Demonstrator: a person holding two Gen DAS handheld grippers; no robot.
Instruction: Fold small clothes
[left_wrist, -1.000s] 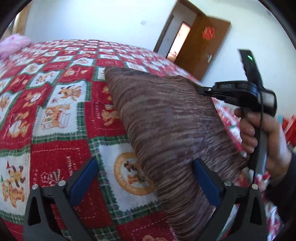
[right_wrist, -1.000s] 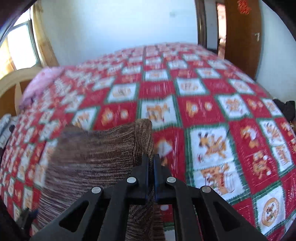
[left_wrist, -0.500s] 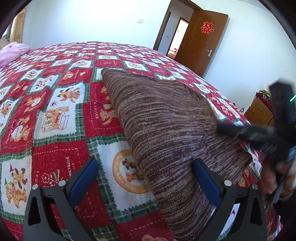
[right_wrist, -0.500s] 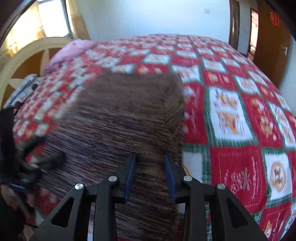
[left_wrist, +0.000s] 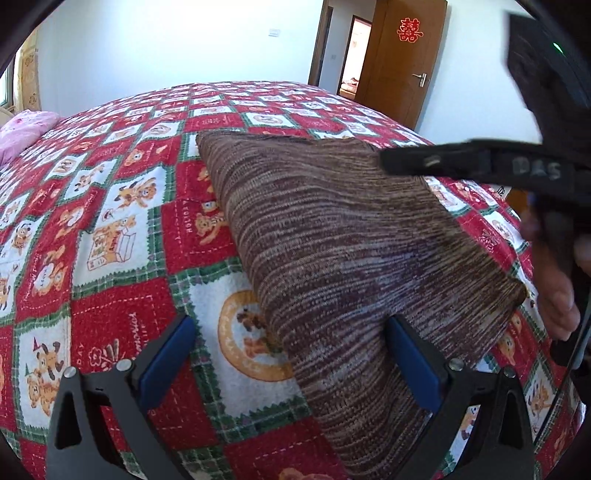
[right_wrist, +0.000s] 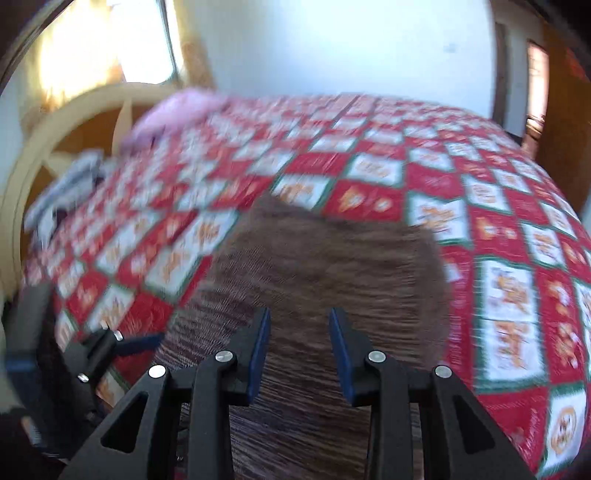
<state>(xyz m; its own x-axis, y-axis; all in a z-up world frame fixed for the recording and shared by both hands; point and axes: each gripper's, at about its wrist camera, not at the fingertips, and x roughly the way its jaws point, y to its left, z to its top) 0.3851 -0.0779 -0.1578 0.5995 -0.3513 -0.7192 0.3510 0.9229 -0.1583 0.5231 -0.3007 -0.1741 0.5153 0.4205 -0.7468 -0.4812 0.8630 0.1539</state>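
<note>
A brown striped knit cloth (left_wrist: 332, 240) lies folded on the red patchwork bedspread (left_wrist: 110, 221). My left gripper (left_wrist: 288, 325) stands wide open at the cloth's near end. Its right blue pad rests against the cloth and its left pad is over the bedspread. My right gripper (left_wrist: 388, 164) reaches in from the right above the cloth's far right corner, with a hand (left_wrist: 554, 295) on its grip. In the blurred right wrist view the right gripper (right_wrist: 299, 317) is open over the cloth (right_wrist: 332, 258), and nothing is pinched between its pads.
A pink pillow (left_wrist: 22, 129) lies at the bed's far left, near a curved wooden headboard (right_wrist: 74, 122). Grey fabric (right_wrist: 66, 184) sits by the headboard. A brown door (left_wrist: 399, 66) stands ajar behind the bed. Bare bedspread spreads left of the cloth.
My right gripper has let go of the cloth's corner and opened, then swung across over the cloth. The cloth now lies flat. My left gripper has hardly moved.
</note>
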